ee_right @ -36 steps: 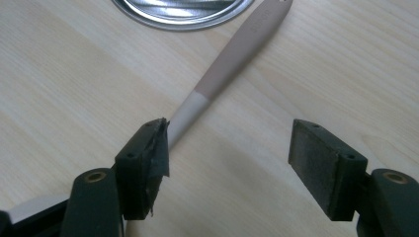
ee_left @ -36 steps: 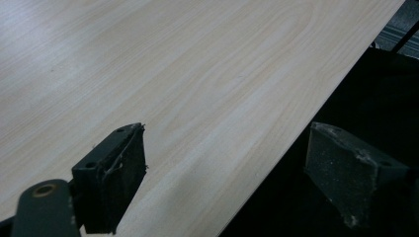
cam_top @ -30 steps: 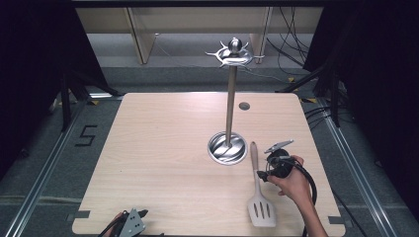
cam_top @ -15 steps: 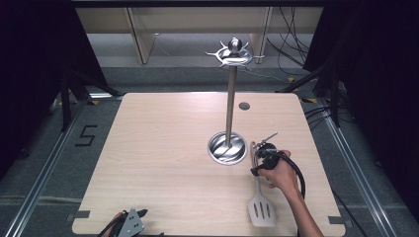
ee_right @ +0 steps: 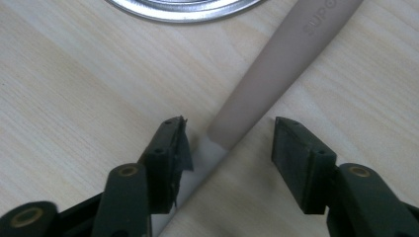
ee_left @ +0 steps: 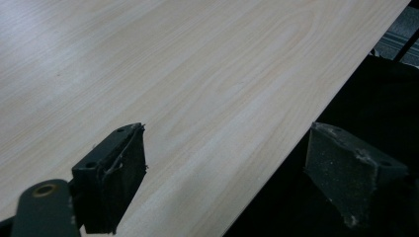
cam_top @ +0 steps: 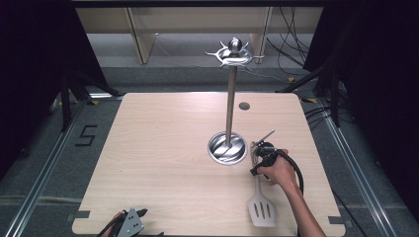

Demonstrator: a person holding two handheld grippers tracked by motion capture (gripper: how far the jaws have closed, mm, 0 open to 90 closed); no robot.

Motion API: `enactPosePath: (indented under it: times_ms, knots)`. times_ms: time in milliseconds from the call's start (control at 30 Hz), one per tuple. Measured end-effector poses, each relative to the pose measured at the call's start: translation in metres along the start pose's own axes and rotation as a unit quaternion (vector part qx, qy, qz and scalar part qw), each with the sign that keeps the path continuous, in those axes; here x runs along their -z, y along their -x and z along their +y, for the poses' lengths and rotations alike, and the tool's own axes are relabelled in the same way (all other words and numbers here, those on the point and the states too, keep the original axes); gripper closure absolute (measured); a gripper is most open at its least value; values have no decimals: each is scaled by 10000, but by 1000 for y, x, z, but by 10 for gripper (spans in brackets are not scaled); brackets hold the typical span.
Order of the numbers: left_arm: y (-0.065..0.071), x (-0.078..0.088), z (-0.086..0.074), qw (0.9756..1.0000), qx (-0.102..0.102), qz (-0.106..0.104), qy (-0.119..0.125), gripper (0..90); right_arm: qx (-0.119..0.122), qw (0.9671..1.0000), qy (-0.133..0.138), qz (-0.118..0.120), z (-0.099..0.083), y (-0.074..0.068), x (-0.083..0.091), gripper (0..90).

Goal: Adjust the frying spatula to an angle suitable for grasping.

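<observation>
Since a second ago the right gripper (cam_top: pixel 258 149) has slid in toward the stand's base and sunk lower over the spatula's handle, and its jaws have just been closing. In the right gripper view the handle now lies between the two jaws (ee_right: pixel 229 143), but a gap shows on either side, so the pads are not yet pressing on it: released, straddling the handle. The left gripper (cam_top: pixel 141 213) has kept its place at the near edge of the bench (cam_top: pixel 158 148), jaws spread wide with nothing between them (ee_left: pixel 225 163).

The round steel base (cam_top: pixel 227 147) of the utensil stand (cam_top: pixel 230 94) sits just beyond and to the left of the right gripper; its shallow dish holds nothing but the upright pole, which ends in a ring of hooks.

The spatula (cam_top: pixel 261 202) lies flat on the bench, its slotted pale blade toward the person behind the right gripper, its handle running forward under it. The handle is a matte beige-brown with raised lettering (ee_right: pixel 284 64), meeting a lighter neck right between the jaws.
</observation>
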State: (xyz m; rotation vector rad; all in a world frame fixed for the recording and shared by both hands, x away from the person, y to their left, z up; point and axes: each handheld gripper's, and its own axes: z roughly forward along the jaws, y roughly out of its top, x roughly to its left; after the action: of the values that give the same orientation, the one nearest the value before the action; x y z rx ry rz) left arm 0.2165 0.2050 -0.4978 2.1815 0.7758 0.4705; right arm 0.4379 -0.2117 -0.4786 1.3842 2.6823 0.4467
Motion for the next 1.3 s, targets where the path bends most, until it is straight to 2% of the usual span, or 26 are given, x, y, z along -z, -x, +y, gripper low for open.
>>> enactPosePath:
  times_ms: [67, 100, 133, 167, 200, 233, 267, 300, 333, 367, 400, 467, 500, 533, 633, 700, 733, 800, 933, 1000, 1033, 1067, 1133, 1200, 1267, 1300]
  knots:
    - [1, -1, -1, 9999, 91, 34, 37, 150, -19, 10000, -17, -7, 1, 0, 0, 490]
    - [1, -1, 0, 10000, 85, 13, -37, 150, -46, 9999, -132, 31, 3, -2, 0, 524]
    - [1, -1, 0, 10000, 85, 13, -37, 150, -46, 9999, -132, 31, 3, -2, 0, 524]
    - [1, -1, -1, 9999, 111, -32, -15, 150, 25, 9996, -269, 12, 6, -3, 1, 524]
    - [0, -1, 0, 10000, -31, 16, -25, 150, 34, 9996, -279, 19, 8, -3, 0, 526]
    - [0, -1, 0, 10000, -31, 16, -25, 150, 34, 9996, -279, 19, 8, -3, 0, 526]
    - [1, -2, -1, 9999, 70, -1, -80, 150, 5, 9994, -345, 39, 9, -3, 0, 528]
    - [0, -2, 0, 10000, -18, 32, -87, 150, 70, 9990, -427, 54, 10, -2, 0, 530]
    - [2, -1, 0, 9999, 48, -44, -86, 150, 10, 9987, -507, -6, 12, -4, 0, 535]
    - [1, 0, 0, 10000, -39, -19, -67, 150, 61, 9986, -521, 2, 13, -3, 0, 541]
    - [3, -1, 0, 10000, 77, 1, -28, 150, 160, 9983, -553, -22, 13, -1, 0, 550]
    - [3, -1, 0, 9999, 101, -30, -46, 150, 81, 9981, -603, 2, 13, -2, 1, 562]
    - [1, 0, 1, 10000, -26, -34, -87, 150, 79, 9980, -619, 31, 12, 0, 1, 574]
    - [1, -1, 0, 9999, 49, 38, -104, 150, 66, 9977, -666, 75, 11, 3, 3, 604]
    - [2, -1, 0, 9999, 110, -24, -81, 150, 78, 9978, -661, 48, 8, 6, 4, 637]
    - [1, -1, 0, 10000, -17, -45, -67, 150, 37, 9975, -706, 82, 7, 6, 5, 648]
    - [2, -2, 0, 10000, 78, -41, -43, 150, 13, 9974, -706, 112, 5, 8, 6, 673]
    - [2, -2, 0, 9999, 22, -7, -122, 150, 35, 9974, -703, 139, 4, 9, 6, 686]
    - [2, -2, 0, 9999, 29, -34, -100, 150, 20, 9970, -756, 184, 4, 13, 6, 698]
    - [2, -2, 0, 9999, 25, -43, -98, 150, -92, 9966, -781, 238, 4, 15, 6, 710]
    - [3, -2, 0, 9999, 117, -73, -45, 150, -57, 9965, -790, 278, 4, 18, 6, 715]
    - [1, -1, 0, 10000, -24, -65, -61, 150, -146, 9954, -870, 378, 4, 20, 7, 726]
    - [3, -2, 0, 9999, 100, -36, -15, 150, -163, 9964, -755, 349, 3, 21, 7, 738]
    - [2, 0, 1, 9999, 57, -58, -95, 151, -206, 9964, -736, 354, 2, 21, 7, 744]
    - [2, 1, 1, 9999, 107, 5, 78, 152, -105, 9963, -769, 358, 3, 22, 8, 752]
    - [2, 3, 2, 9999, 103, -84, 103, 152, -79, 9961, -766, 432, 3, 21, 9, 759]
